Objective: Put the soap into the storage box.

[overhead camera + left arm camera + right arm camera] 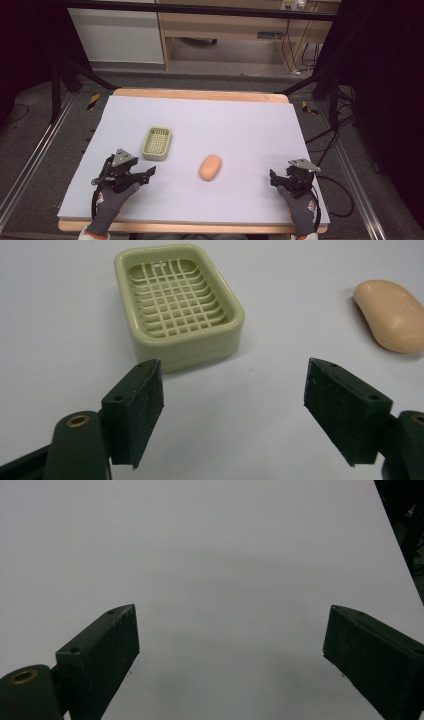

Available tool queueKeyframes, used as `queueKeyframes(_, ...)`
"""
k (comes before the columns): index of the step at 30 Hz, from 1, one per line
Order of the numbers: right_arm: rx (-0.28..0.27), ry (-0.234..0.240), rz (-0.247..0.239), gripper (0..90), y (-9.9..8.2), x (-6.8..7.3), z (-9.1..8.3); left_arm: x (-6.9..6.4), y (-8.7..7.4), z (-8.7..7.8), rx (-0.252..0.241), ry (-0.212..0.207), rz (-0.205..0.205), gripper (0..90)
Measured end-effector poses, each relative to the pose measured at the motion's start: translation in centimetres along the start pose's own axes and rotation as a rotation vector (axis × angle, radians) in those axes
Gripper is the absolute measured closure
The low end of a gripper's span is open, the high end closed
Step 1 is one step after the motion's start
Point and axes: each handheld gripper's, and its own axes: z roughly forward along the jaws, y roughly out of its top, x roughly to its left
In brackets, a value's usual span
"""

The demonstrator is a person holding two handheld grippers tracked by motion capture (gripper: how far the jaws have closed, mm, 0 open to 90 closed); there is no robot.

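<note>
Both sets of fingers are spread wide and hold nothing. Your left gripper [145, 175] sits near the table's front left, jaws apart, gloved hand [111, 200] behind it. Left gripper view: its pads [142, 410] frame bare sheet, with the pale green soap dish [177, 302] just beyond, upright, grid insert empty. Peach soap bar [210, 167] lies flat on the white sheet [225, 120], right of the dish, apart from it, between your two grippers. Your right gripper [274, 179] rests front right, well apart from the soap; in its own view the pads [107, 652] stand wide over plain sheet.
</note>
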Motion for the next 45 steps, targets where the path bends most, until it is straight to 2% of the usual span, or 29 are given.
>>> queueKeyframes(6,-0.004,0.016,-0.001,8.0,0.0,0.2,0.0,-0.8,0.6,0.2,0.007,-0.014,0.024,22.1)
queueKeyframes(15,-0.002,0.015,0.001,7.8,0.0,0.2,0.0,-1.8,1.2,0.5,0.019,-0.032,0.056,21.6)
queueKeyframes(22,-0.004,0.016,0.0,7.7,0.0,0.2,0.0,-2.8,2.3,0.8,0.024,-0.048,0.101,20.9)
queueKeyframes(32,-0.006,0.019,0.002,7.4,0.1,0.3,-0.1,-4.0,3.7,1.3,0.04,-0.07,0.143,20.4)
queueKeyframes(36,-0.004,0.018,-0.002,7.4,0.1,0.3,0.0,-4.5,4.1,1.6,0.035,-0.08,0.137,20.3)
queueKeyframes(45,-0.004,0.022,-0.002,7.2,0.1,0.4,-0.1,-6.2,5.4,2.6,0.046,-0.107,0.153,20.1)
